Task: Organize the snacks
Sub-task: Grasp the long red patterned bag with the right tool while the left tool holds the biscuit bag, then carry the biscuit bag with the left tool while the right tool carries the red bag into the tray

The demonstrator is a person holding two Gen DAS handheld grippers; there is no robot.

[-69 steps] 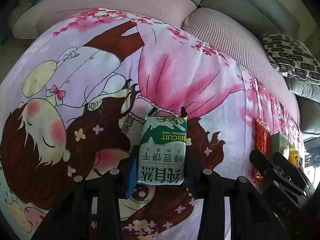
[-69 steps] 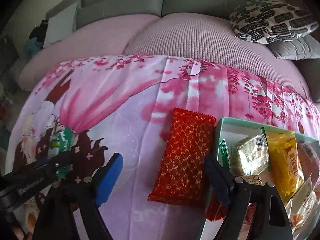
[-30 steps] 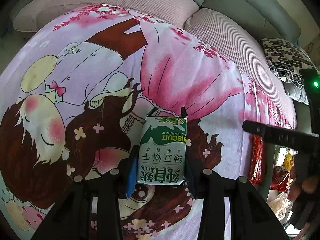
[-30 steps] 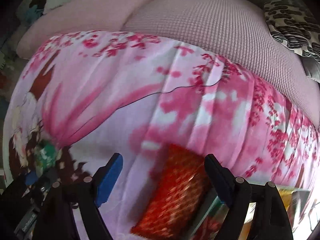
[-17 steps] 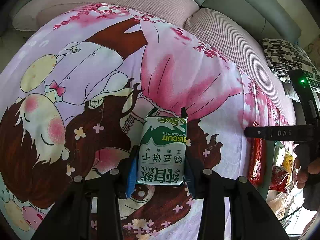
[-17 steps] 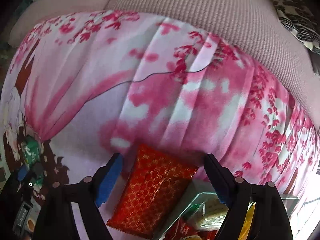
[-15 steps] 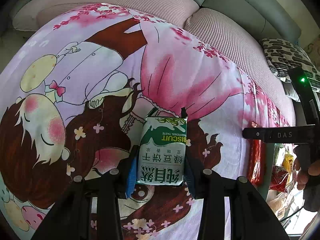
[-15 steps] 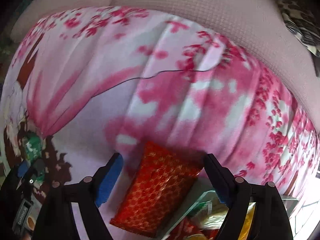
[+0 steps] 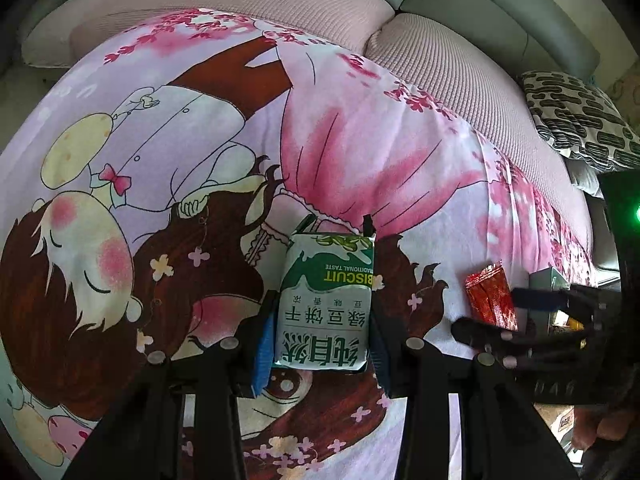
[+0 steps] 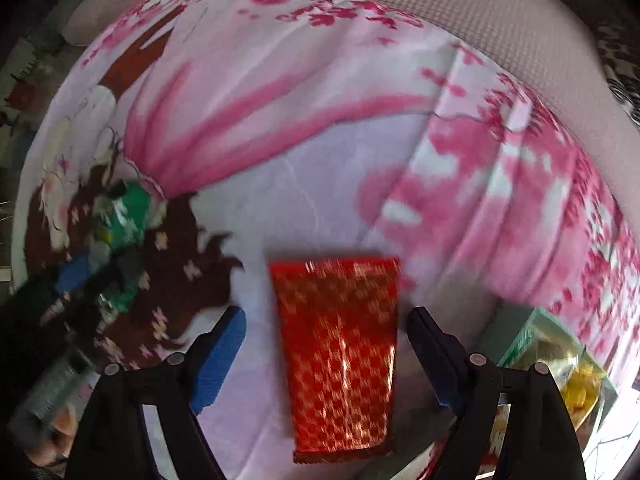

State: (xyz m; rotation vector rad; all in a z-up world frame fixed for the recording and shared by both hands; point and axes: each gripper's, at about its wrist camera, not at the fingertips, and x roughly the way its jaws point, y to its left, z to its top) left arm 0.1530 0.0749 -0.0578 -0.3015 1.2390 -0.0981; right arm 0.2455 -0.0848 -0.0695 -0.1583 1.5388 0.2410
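Right wrist view showed the main change: the right tongs (image 10: 326, 354) had swung over from the box side and now pointed down with the red packet (image 10: 338, 354) squarely between their fingers. A second earlier the packet lay skewed under the right finger; here it sat lengthwise in the gap, with blanket showing on either side. The tongs were spread, clear of the packet, and had just been closing a little. The blanket (image 10: 320, 120) under the packet lay flat on the sofa (image 10: 500, 20). The box (image 10: 524, 340), already holding several snacks, stood just beside the packet on its right.

Left wrist view showed no change. The left tongs (image 9: 322, 332) were pinching the biscuit pack (image 9: 326, 304), its lower end between the pads, above the blanket; whether it touched the blanket could not be told.

Judgement: the red packet was lined up for a grasp but not yet held. Closing on it and carrying it to the box appeared to be the step in hand, with the biscuit pack to follow.
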